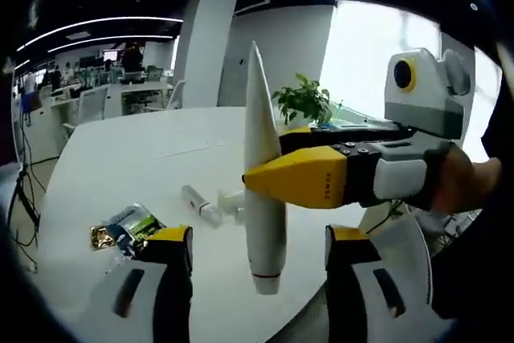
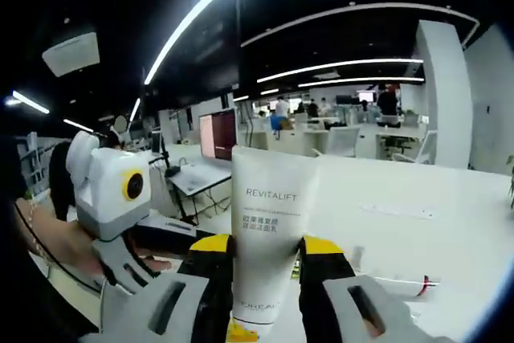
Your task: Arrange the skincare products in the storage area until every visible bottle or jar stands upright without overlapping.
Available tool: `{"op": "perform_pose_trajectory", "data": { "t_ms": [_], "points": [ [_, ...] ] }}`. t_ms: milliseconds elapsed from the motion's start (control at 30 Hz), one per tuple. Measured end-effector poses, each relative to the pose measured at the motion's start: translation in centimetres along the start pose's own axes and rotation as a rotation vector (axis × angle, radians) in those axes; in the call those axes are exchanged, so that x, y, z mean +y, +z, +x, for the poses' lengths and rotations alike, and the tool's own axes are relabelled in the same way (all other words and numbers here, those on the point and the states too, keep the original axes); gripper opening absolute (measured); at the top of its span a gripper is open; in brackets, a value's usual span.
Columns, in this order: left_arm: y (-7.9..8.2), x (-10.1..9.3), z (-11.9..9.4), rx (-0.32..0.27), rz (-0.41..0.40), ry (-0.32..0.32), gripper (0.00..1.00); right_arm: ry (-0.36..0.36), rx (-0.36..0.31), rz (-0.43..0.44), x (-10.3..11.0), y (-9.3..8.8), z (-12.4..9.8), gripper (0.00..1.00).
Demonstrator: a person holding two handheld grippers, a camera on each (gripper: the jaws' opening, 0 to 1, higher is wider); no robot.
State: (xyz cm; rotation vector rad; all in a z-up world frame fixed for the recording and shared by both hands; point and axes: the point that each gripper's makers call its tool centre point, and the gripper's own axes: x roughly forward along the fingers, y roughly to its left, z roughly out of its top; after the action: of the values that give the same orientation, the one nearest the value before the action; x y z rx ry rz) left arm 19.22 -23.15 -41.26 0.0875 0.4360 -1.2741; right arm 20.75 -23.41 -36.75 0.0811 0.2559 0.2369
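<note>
since the white tube [image 2: 271,238] hangs cap-down above the white table [image 1: 120,142], lower it straight and let go only once the cap sits flat. the left gripper [image 1: 259,259] is wide open, holding nothing. the right gripper [image 2: 265,267] pinches the tube; its view shows the label, while the left gripper view shows a small bottle [image 1: 201,203] lying flat.

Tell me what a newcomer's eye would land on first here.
First, the white tube marked REVITALIFT, clamped upright in the right gripper at the middle of its view. In the left gripper view that tube hangs cap down over the white table, where a small tube and a foil packet lie.
</note>
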Motion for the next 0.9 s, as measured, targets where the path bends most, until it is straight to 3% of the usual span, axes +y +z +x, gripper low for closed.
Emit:
{"op": "perform_pose_trajectory", "data": {
  "t_ms": [100,367,633,767,900],
  "points": [
    [0.9,-0.6,-0.3,-0.035,0.028,0.005,0.42,0.006,-0.005,-0.007,0.5,0.2,-0.2,0.22],
    [1.3,-0.8,-0.3,-0.055,0.043,0.006,0.31,0.011,-0.02,-0.006,0.9,0.6,-0.7,0.22],
    [2.2,-1.3,-0.3,-0.08,0.09,0.002,0.24,0.007,-0.032,-0.014,0.8,1.1,-1.2,0.22],
    [2.4,-1.4,-0.3,-0.089,0.063,-0.02,0.22,0.006,-0.035,-0.008,0.6,1.3,-1.3,0.23],
    [2.4,-1.7,-0.3,-0.092,-0.033,-0.073,0.2,0.034,-0.021,-0.016,0.6,1.4,-1.2,0.24]
  ]
}}
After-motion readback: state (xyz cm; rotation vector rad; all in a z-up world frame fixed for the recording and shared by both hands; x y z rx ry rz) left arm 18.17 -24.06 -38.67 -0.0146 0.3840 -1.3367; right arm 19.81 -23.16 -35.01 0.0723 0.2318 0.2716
